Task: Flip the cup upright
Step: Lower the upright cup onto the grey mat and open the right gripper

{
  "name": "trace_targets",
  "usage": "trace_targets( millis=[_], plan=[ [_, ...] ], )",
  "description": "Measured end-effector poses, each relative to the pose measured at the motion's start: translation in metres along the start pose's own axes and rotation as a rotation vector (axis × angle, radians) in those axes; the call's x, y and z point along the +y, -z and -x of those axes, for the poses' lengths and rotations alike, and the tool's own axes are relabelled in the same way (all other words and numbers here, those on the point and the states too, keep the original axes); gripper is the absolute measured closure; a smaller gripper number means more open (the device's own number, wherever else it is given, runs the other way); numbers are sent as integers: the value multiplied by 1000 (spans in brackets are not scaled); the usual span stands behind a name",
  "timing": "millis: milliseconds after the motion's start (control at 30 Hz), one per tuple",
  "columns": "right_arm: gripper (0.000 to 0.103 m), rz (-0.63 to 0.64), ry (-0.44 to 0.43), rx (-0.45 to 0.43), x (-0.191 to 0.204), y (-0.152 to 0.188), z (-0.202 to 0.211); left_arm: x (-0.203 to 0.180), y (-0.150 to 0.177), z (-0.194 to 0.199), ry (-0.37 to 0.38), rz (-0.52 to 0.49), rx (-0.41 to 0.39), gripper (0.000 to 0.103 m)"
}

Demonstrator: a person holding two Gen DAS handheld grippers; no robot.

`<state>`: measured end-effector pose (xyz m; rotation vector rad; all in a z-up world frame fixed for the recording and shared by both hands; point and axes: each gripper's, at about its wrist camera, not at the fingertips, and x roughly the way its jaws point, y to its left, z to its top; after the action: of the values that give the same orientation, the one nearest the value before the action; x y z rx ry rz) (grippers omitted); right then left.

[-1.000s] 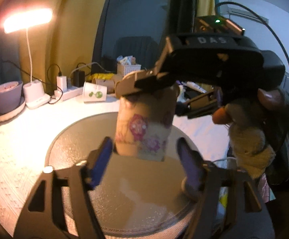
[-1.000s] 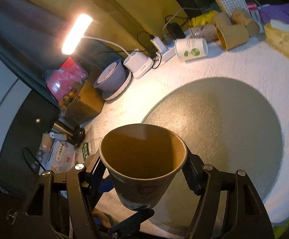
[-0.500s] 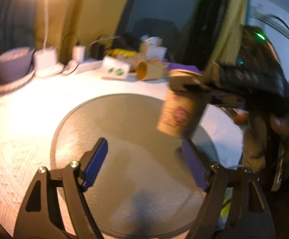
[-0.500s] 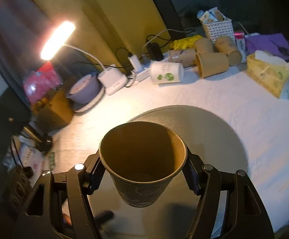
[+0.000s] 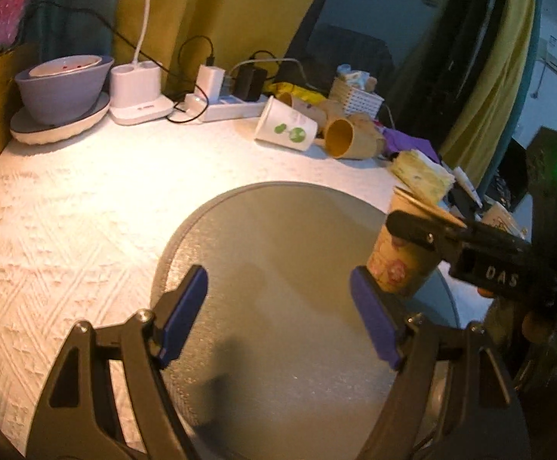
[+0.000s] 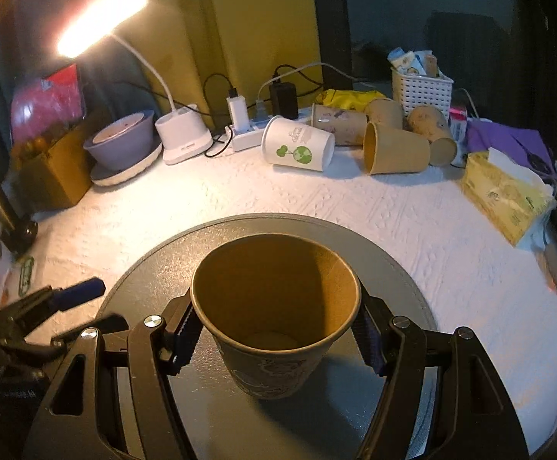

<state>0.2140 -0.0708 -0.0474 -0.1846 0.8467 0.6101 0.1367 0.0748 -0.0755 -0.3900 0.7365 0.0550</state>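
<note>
Right claw (image 6: 274, 339) clamps the upright cup (image 6: 274, 306); left claw (image 5: 278, 314) gapes empty.

Place: a lived-in home room at night
Signs: yellow curtain (image 6: 267, 11) – dark window (image 6: 412, 4)
Tabletop (image 6: 355, 207): desk lamp (image 6: 102, 19), chargers on a power strip (image 6: 248, 134), tissue box (image 6: 505, 195), bowl (image 6: 121, 145)

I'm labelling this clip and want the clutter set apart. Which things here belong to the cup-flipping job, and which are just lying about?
Job:
paper cup, mouth up, clamped in the right gripper
round grey mat beneath it
left gripper, open, holding nothing

Lying about:
white cup on its side
brown cups
tissue box
lamp
purple bowl
</note>
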Motion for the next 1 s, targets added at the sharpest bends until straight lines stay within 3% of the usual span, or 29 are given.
trace_targets(
  millis=[633,733,867,1000],
  plan=[
    [31,56,61,-9,15,27,15,-5,8,5,-14,6,15,25],
    [27,65,71,-6,16,31,19,-9,11,10,-14,0,9,25],
    [27,63,80,-9,18,37,27,-13,15,20,-10,-10,-6,17],
    [27,56,87,-16,21,44,37,-17,21,30,-11,-24,-18,17]
  ],
)
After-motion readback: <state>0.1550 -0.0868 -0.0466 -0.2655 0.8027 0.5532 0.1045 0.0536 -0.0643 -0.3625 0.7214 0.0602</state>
